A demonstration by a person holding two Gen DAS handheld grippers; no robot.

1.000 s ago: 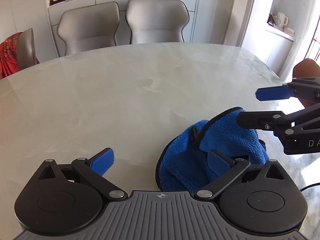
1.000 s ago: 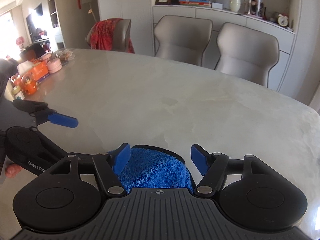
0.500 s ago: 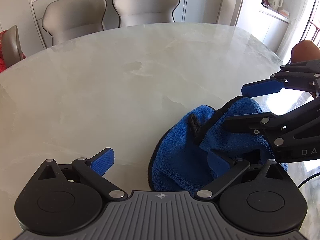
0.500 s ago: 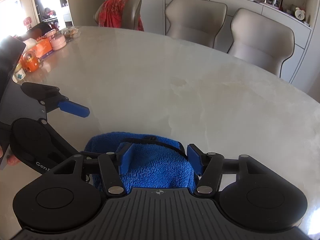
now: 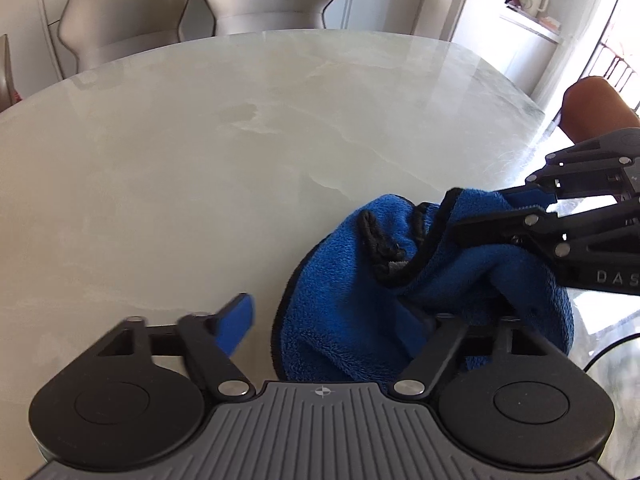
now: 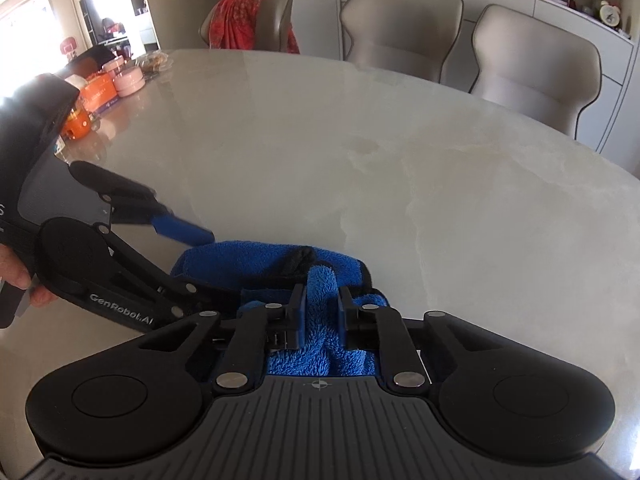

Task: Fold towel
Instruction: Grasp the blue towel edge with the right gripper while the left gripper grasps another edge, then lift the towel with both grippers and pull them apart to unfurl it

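Observation:
A crumpled blue towel (image 5: 352,300) with a black hem lies on the pale marble table (image 5: 200,160), near its front edge. My left gripper (image 5: 334,320) straddles the towel's left part and its jaws are closing. Its left pad (image 5: 236,322) still stands clear of the cloth, and the right finger is buried in the folds. My right gripper (image 6: 322,304) is closing and pinches an upright ridge of the towel (image 6: 256,258) between its pads. In the right wrist view the left gripper (image 6: 200,266) comes in from the left, one blue finger (image 6: 180,232) just above the towel's edge.
Two grey chairs (image 6: 400,32) stand behind the table (image 6: 400,180), and another holds a red cloth (image 6: 244,20). An orange box (image 6: 96,90) and pink tubs (image 6: 128,78) sit at the table's far left. A hand (image 6: 20,276) holds the left gripper. A brown chair back (image 5: 596,108) is at the right.
Both grippers have sunk onto the towel. The right jaws went from wide around the towel to pinched on a ridge of it. The left jaws have narrowed.

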